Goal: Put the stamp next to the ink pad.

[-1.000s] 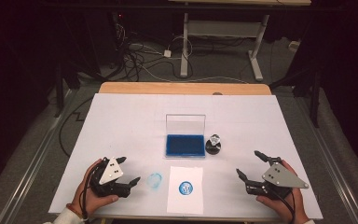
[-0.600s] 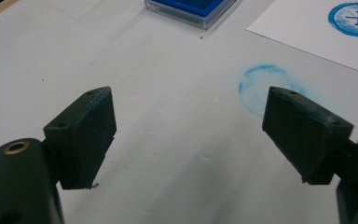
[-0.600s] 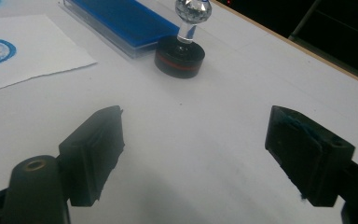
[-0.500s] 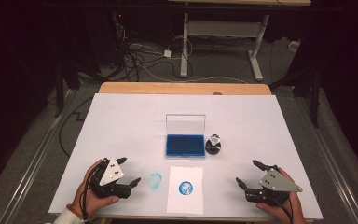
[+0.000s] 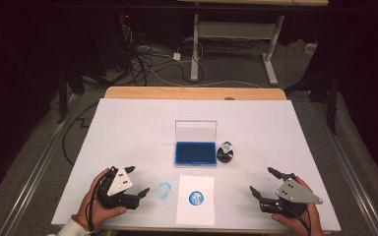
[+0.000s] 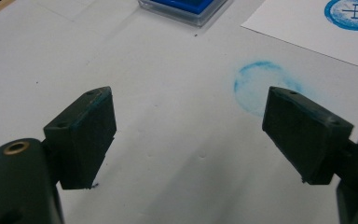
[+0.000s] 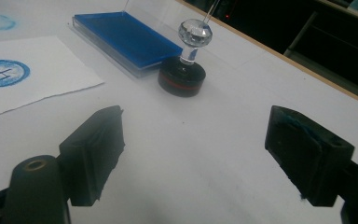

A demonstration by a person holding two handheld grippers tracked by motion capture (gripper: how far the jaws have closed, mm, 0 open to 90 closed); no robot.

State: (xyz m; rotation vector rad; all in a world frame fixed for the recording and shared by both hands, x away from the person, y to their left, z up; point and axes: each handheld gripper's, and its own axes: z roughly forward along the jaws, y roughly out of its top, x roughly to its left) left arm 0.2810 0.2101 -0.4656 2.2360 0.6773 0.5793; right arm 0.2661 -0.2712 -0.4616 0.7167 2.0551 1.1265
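Left black tongs (image 5: 139,182): grey three-cornered plate on top w/ small dark holes, wedge-shaped black pads (image 6: 86,135), blue ink smears on edges, brass-ringed screw hole at base. Right black tongs (image 5: 265,183): same build, bluish stain on one pad (image 7: 307,149). Left wrist: white sleeve cuff, maybe a reddish band.

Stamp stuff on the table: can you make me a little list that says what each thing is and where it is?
stamp: round, black base, clear knob, upright, right of the ink pad
ink pad: blue, lid open and standing up behind it
paper: white sheet with a round blue stamp mark, near the table's front edge
smudge: faint blue ring on the table, left of the paper
left tool: open, holding nothing, beside the smudge
right tool: open, holding nothing, right of the paper
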